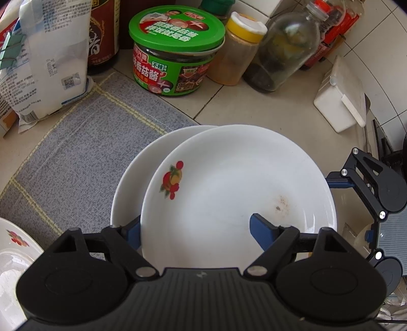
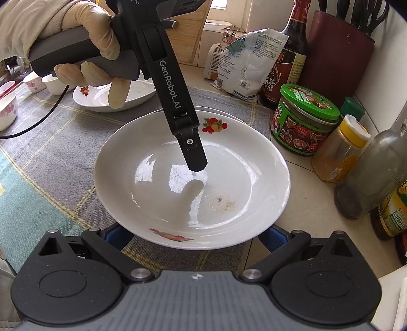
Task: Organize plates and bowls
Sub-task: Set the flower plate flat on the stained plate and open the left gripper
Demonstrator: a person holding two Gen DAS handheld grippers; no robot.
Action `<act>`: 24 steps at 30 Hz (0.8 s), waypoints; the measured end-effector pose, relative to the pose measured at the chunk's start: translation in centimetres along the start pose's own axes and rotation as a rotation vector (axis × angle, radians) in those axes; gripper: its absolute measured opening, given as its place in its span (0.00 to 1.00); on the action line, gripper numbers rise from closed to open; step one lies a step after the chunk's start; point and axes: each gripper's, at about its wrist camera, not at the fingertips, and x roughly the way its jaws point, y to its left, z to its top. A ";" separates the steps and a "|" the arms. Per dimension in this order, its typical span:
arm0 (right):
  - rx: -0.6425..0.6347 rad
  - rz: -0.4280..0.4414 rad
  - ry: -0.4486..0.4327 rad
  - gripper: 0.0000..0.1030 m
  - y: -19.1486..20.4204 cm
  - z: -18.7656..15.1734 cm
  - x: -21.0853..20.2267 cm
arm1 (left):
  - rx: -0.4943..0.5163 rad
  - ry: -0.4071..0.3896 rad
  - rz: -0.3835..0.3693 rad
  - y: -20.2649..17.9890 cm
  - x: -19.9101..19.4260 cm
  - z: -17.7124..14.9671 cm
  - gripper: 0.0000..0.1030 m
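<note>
A white plate with fruit prints (image 1: 229, 178) lies offset on a second white plate (image 1: 132, 173) on the grey mat. My left gripper (image 1: 195, 225) is open and straddles the top plate's left rim: one blue finger (image 1: 262, 229) stands inside the dish and the other is tucked outside, under the rim. In the right wrist view that inner finger (image 2: 194, 157) touches the plate's (image 2: 152, 178) floor. My right gripper (image 2: 197, 235) is open, with its two blue fingers spread under the plate's near rim. A third plate (image 2: 137, 98) and small bowls (image 2: 7, 109) sit at the far left.
Crowding the back of the tiled counter are a green-lidded jar (image 1: 175, 51), a yellow-capped spice jar (image 1: 236, 51), a glass bottle (image 1: 287, 51), a white box (image 1: 340, 101), a flour bag (image 1: 45, 51) and a dark red knife holder (image 2: 338, 58). A gloved hand (image 2: 84, 23) holds the left gripper.
</note>
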 end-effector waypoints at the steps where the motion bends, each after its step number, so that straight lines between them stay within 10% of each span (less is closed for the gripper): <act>1: 0.001 0.000 0.000 1.00 0.0 0.0 0.0 | 0.001 0.001 0.000 0.0 0.0 0.0 0.81; 24: 0.004 0.014 -0.023 1.00 -0.1 -0.2 -0.5 | 0.055 0.062 0.065 -0.8 -0.2 0.3 0.81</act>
